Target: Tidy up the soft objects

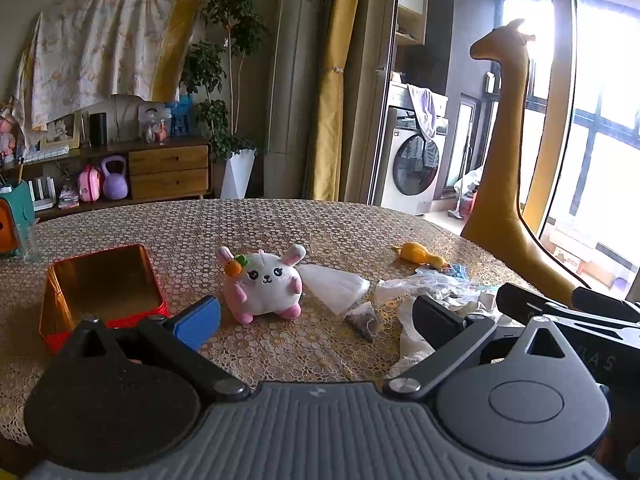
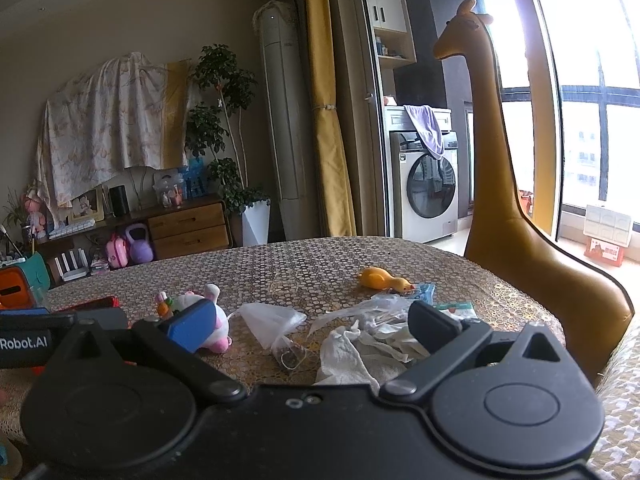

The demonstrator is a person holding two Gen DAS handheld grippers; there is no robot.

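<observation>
plush bunny just ahead of left hand-held gripper, fingers wide apart, untouched

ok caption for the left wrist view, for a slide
Open left tongs face a plush bunny beside an empty red tin on the table.

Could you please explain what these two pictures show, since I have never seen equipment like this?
There is no robot: a person holds a two-fingered gripper in each hand, each with a wide-angle camera looking along its fingers. One picture comes from the left gripper, the other from the right gripper. The dark shapes at the bottom are the grippers themselves. Both have their jaws apart and hold nothing. On the table lie a plush bunny, an open, empty red tin, a yellow duck toy, a white cloth and some clear plastic bags. Presumably the soft things go into the tin.
</observation>
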